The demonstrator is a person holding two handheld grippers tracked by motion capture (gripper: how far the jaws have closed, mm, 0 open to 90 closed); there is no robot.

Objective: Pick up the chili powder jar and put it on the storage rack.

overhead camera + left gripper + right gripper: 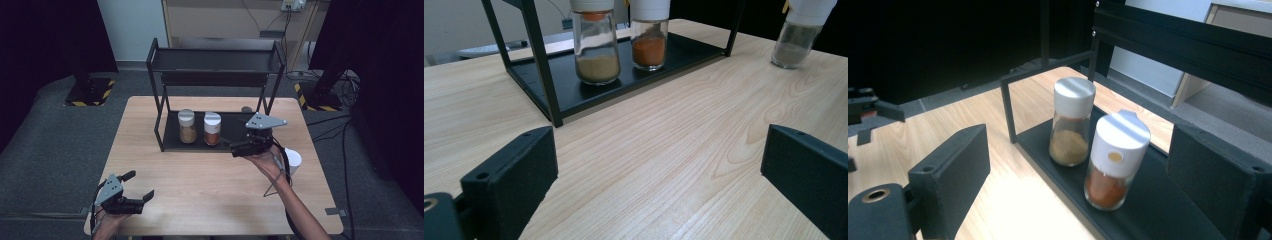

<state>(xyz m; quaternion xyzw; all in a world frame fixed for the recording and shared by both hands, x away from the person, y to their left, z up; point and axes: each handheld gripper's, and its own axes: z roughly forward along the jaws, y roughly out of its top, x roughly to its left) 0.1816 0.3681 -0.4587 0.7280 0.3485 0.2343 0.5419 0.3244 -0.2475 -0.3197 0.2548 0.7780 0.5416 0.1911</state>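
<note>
Right gripper view: our right gripper [1075,180], spread, faces the orange spice jar [1114,160]; smooth breakable glass, so we'd pinch mid-body; left gripper [659,175] spread.

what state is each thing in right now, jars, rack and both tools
tan spice jar: upright, capped, on the rack's bottom shelf
orange spice jar: upright, capped, beside the tan one, apart from it
third jar: upright, capped, on the bare table, outside the rack
rack: standing, top shelf bare
left tool: open, nothing between the jaws
right tool: open, holding nothing, facing the orange spice jar
</note>
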